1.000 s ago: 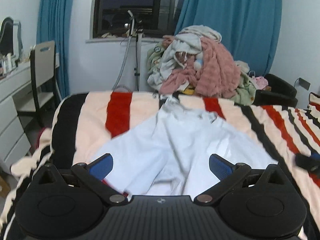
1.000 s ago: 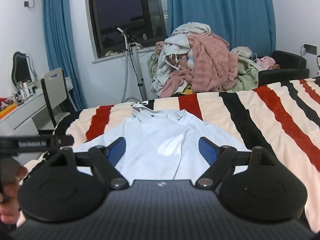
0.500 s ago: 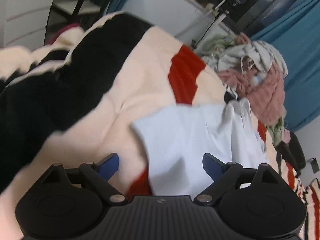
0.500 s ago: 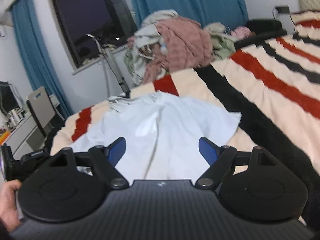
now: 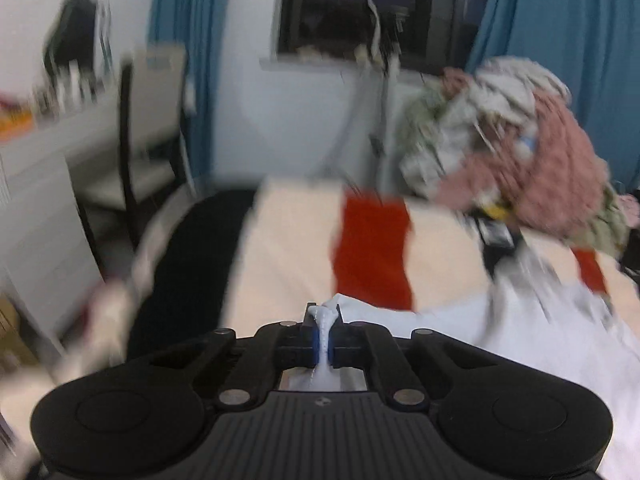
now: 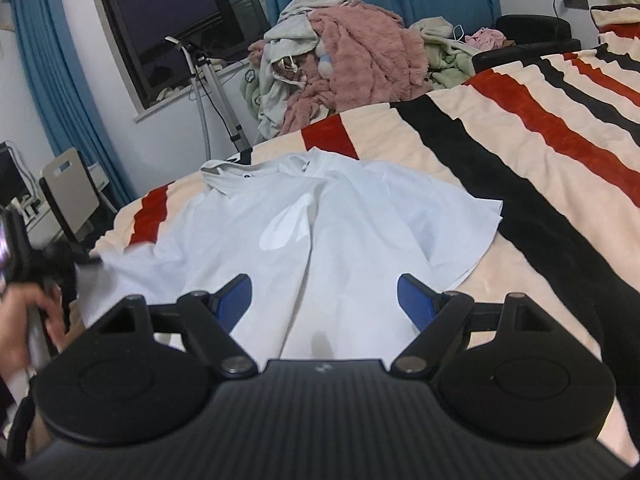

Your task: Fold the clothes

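Left tongs [image 5: 323, 334] now pinching white shirt [image 6: 320, 240] edge, previously wide apart

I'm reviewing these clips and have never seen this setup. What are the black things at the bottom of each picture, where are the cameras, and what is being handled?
Each picture comes from a camera on a handheld two-finger gripper, looking along its fingers. A person carries one in each hand. On the striped blanket lies a white shirt, with a pile of clothes behind. The left gripper is shut on the shirt's edge; the right gripper hangs open above the shirt, holding nothing. The person's left hand shows in the right view.
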